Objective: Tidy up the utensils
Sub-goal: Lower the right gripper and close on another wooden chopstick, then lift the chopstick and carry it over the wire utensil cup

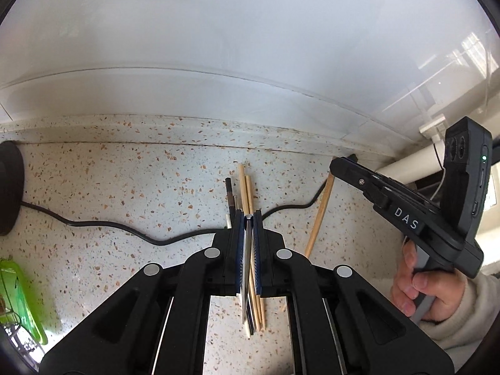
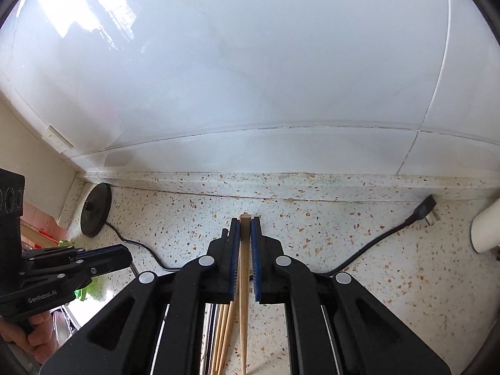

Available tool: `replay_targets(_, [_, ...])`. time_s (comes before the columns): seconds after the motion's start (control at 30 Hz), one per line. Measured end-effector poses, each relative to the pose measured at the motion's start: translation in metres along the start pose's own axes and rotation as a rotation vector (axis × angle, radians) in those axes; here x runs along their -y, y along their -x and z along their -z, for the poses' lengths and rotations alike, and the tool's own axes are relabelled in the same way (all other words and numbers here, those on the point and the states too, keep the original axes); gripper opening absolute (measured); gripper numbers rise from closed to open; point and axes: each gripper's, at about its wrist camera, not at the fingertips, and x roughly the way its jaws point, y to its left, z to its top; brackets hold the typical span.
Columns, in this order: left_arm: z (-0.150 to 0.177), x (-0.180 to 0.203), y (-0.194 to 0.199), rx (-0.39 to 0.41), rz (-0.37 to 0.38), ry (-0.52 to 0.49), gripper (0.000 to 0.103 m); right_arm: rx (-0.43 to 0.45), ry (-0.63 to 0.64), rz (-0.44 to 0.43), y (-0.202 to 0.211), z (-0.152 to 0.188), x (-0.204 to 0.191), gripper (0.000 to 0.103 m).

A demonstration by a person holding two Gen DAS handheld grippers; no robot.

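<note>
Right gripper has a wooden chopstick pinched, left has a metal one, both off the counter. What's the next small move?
Probably carry both over to the loose pile. The right gripper is shut on a wooden chopstick and the left gripper on a metal chopstick, while the other chopsticks lie together on the speckled counter. No holder is in view.

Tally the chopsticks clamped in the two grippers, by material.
Silver metal chopstick: 1, in the left gripper
Wooden chopstick: 1, in the right gripper
Total: 2
</note>
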Motion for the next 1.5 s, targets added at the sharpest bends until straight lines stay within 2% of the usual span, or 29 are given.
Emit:
replay_targets(0.43, [0.030,0.042,0.063,0.162,-0.060,-0.152,0.004,0.136,0.134,0.033,0.064,0.020,-0.029,0.004])
replay_targets(0.7, [0.051,0.046,0.105,0.230,-0.092,-0.191,0.004,0.228,0.203,0.017,0.096,0.024,-0.060,0.004])
replay_targets(0.97, [0.077,0.037,0.167,0.316,-0.136,-0.186,0.004,0.287,0.277,-0.061,0.125,0.025,-0.111,0.004])
replay_targets(1.4, [0.120,-0.007,0.281,0.486,-0.260,-0.095,0.004,0.345,0.427,-0.256,0.151,0.030,-0.222,0.004])
replay_targets(1.5, [0.127,-0.020,0.306,0.523,-0.236,-0.053,0.004,0.351,0.456,-0.301,0.156,0.035,-0.247,0.004])
